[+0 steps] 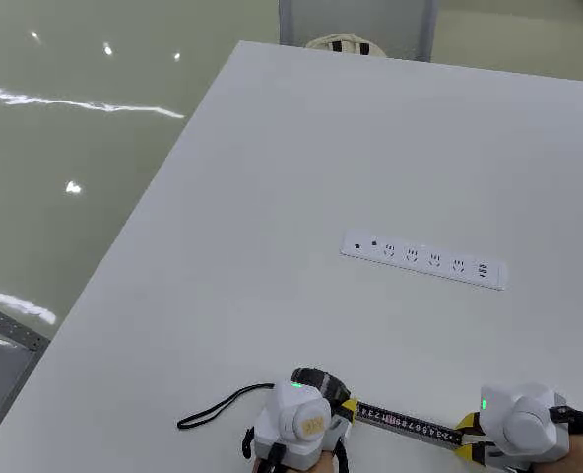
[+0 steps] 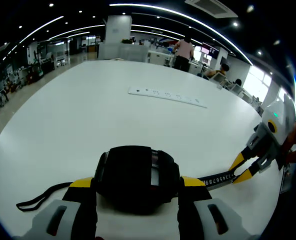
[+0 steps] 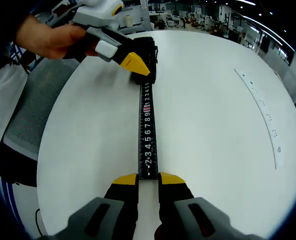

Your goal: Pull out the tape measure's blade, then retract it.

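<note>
Left tongs (image 2: 137, 182) clench the tape measure (image 2: 138, 167); right tongs (image 3: 148, 178) pinch its blade (image 3: 147, 125) (extended).

blade (image 3: 147, 135) | digits 2 through 9 readable | further digits blurred

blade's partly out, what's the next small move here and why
Probably ease the right hand-held gripper a little further from the tape measure case, keeping the blade low and straight. Its jaws are shut on the blade's end, the left hand-held gripper clamps the case, and only a short run of numbers shows.
</note>
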### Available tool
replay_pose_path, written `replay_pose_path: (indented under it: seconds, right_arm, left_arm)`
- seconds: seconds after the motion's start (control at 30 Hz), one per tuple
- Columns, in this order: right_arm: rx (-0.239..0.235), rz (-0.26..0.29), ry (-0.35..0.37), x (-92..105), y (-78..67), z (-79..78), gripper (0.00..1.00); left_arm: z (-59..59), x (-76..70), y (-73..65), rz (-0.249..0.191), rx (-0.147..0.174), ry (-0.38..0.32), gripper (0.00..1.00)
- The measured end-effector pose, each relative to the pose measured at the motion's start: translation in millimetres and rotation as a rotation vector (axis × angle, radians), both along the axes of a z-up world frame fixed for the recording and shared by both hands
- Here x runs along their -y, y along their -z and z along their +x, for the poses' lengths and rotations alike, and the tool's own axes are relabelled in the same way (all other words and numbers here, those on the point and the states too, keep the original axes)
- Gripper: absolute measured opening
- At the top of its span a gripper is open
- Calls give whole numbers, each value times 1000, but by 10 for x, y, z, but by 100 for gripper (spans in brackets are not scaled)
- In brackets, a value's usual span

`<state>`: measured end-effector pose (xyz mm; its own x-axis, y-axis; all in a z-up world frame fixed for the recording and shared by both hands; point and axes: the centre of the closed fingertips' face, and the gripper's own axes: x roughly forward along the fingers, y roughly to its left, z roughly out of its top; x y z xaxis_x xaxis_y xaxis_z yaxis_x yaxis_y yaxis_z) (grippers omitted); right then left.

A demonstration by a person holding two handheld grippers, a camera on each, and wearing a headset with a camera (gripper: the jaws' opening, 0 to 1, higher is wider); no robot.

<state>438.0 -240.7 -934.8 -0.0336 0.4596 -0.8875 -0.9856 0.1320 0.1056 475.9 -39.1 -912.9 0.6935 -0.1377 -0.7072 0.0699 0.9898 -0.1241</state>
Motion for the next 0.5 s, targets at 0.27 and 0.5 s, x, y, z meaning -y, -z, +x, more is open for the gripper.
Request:
replay_pose_path:
  seconds: [0.27, 0.5]
  right_arm:
    - [7, -2, -2, -53, 3, 6, 14]
    - [29, -5, -20, -142, 19, 6, 14]
  left_arm:
    - [1, 0, 1, -1, -5, 0, 62]
    - [0, -4, 2, -2, -5, 1, 62]
